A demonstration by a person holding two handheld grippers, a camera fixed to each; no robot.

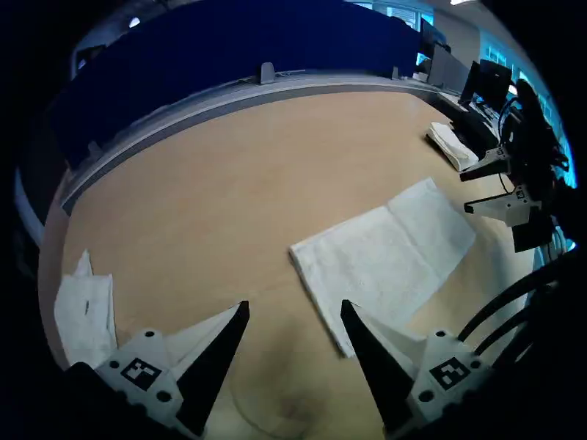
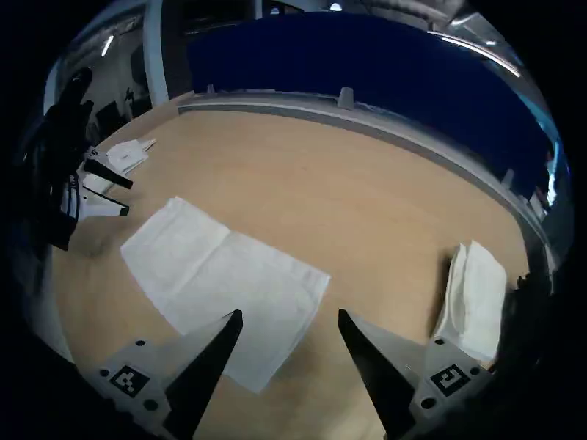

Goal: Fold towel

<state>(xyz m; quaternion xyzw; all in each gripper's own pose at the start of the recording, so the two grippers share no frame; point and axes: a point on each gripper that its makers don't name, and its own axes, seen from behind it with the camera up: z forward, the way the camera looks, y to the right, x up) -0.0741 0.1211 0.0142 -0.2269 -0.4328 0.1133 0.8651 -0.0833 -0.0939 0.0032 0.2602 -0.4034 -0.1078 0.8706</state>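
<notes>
A white towel (image 1: pixel 389 257) lies spread flat on the wooden table (image 1: pixel 220 191), with a crease across its middle. My left gripper (image 1: pixel 293 304) hovers open over the table just off the towel's near corner, nothing between its fingers. In the right gripper view the same towel (image 2: pixel 220 271) lies ahead and to the left. My right gripper (image 2: pixel 289 314) is open above its near edge, holding nothing. The two grippers stand at opposite ends of the towel: the right gripper (image 1: pixel 464 192) shows at the far right, the left gripper (image 2: pixel 130 199) at the far left.
A folded white towel (image 1: pixel 453 144) lies beyond the right gripper, seen as a thick stack (image 2: pixel 473 297). Another white cloth (image 1: pixel 86 308) sits near the left gripper, also visible as cloth (image 2: pixel 128 154). A blue divider (image 1: pixel 242 51) bounds the table's far edge; monitors (image 1: pixel 488 77) stand at one end.
</notes>
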